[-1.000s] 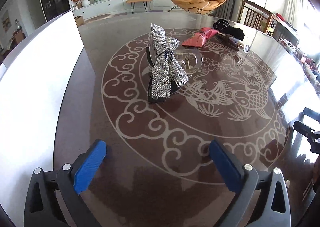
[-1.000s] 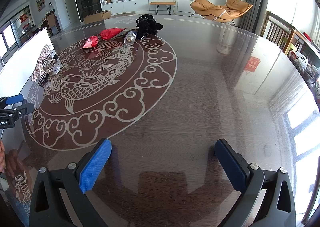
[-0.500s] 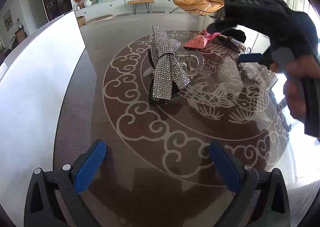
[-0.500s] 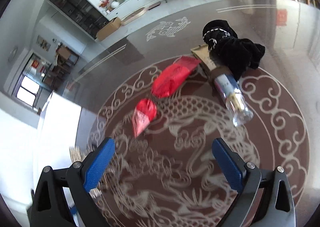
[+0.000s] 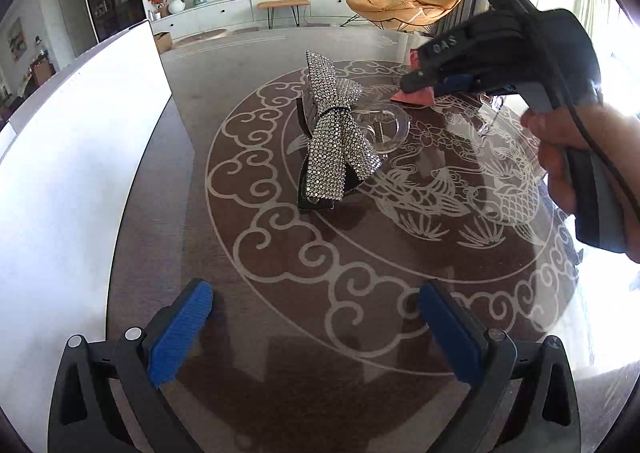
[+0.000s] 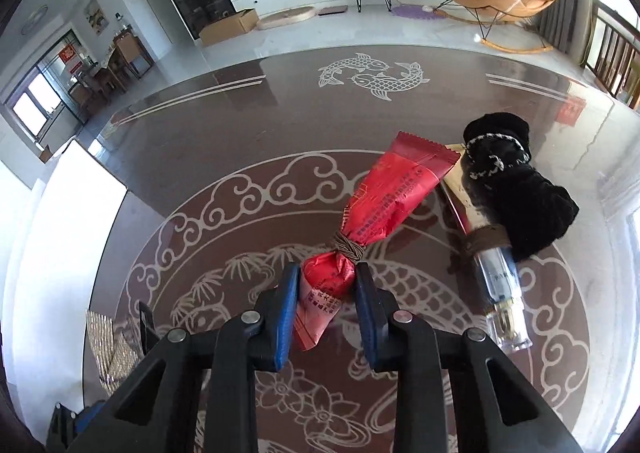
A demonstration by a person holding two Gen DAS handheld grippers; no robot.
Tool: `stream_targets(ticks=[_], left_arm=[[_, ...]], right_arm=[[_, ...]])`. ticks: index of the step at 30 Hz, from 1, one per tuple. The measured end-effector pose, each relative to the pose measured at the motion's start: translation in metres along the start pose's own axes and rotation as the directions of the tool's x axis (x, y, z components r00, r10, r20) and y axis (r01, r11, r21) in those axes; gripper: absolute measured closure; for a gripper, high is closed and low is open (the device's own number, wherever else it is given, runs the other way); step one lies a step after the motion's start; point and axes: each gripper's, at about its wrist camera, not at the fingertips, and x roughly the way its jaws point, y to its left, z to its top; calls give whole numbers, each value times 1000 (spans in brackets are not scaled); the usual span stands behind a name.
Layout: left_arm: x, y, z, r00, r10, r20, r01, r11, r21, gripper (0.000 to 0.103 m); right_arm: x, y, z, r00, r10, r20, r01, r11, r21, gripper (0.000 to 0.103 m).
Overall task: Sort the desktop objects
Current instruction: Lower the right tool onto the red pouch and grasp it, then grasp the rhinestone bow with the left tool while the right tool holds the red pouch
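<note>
A red foil packet [image 6: 384,197], tied at its waist with brown cord, lies on the dark patterned table [image 6: 248,125]. My right gripper [image 6: 327,281] is closing on the packet's near end, and both blue pads touch its sides. The left wrist view shows that same right gripper [image 5: 412,83], held by a hand [image 5: 560,141], low over the red packet [image 5: 416,97]. My left gripper [image 5: 315,291] hovers open over bare table with nothing between its fingers. Ahead of it lie a rhinestone bow hair clip [image 5: 336,141] and a clear claw clip [image 5: 384,129].
A black scrunchie [image 6: 516,189] rests on a small glass bottle [image 6: 502,293] and a tan card [image 6: 456,169], right of the packet. A white panel [image 5: 80,173] stands along the table's left edge. Chairs and a living room lie beyond.
My right gripper swept left across the table to the red packet and its jaws narrowed from wide open onto the packet's end. The left gripper stayed put and open.
</note>
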Motion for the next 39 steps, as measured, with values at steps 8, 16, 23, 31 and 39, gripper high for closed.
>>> stream_targets(ticks=[8,16,23,31,39], left_arm=[[0,0,0,1000,0,0,0,1000,0,0],[1,0,0,1000,0,0,0,1000,0,0],[0,0,0,1000,4,0,-4,1000,1,0],[3,0,7,1000,11,-21,-11,1000,-16,0],[40,-18,66,998,6,-70,-6,1000,-4,0]], right_arm=[[-78,-60,-125,996,80,34,-77,992,-100,75],[-150,-119,-218,986,134,97,-131,990,-44,9],[-131,-112,-193,989,-54,137,60,998,-35,1],[-118,-100,-188,978,-186,95,196,975,-106,0],[-116,-102,-189,978,-187,95,197,975,-107,0]])
